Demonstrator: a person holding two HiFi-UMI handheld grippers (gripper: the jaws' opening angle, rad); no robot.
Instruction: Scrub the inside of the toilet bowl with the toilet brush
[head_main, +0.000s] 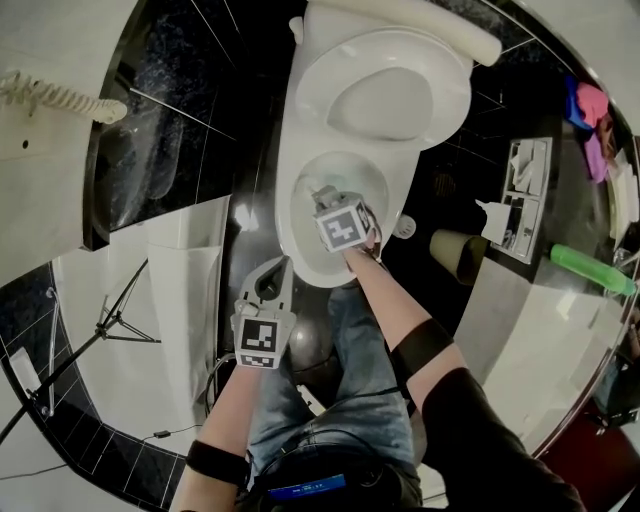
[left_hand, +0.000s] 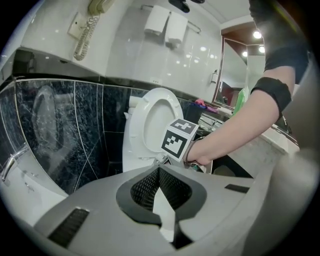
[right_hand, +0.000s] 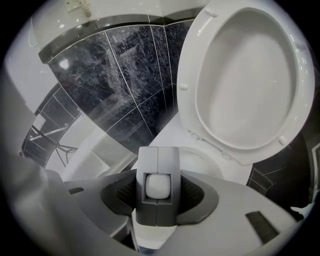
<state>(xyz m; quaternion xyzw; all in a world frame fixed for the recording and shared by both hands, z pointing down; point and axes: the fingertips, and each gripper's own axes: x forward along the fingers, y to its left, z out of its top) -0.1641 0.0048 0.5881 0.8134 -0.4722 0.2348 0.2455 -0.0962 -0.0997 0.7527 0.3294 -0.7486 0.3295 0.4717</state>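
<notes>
The white toilet (head_main: 300, 240) stands with its lid and seat (head_main: 385, 95) raised, and its bowl (head_main: 352, 170) is open below me. My right gripper (head_main: 325, 197) reaches down over the bowl, shut on the grey and white toilet brush handle (right_hand: 158, 187). The brush head is hidden below the gripper. The raised seat (right_hand: 250, 80) fills the upper right of the right gripper view. My left gripper (head_main: 272, 282) hangs at the bowl's near left side, shut with nothing in it. In the left gripper view, the left gripper (left_hand: 161, 192) points at the right gripper's marker cube (left_hand: 179, 139).
Dark tiles (head_main: 170, 150) line the wall left of the toilet. A tripod (head_main: 110, 325) stands at the left and a wall phone (head_main: 55, 97) hangs above it. A paper roll (head_main: 455, 255), a tray (head_main: 522, 195) and a green bottle (head_main: 590, 268) lie at the right.
</notes>
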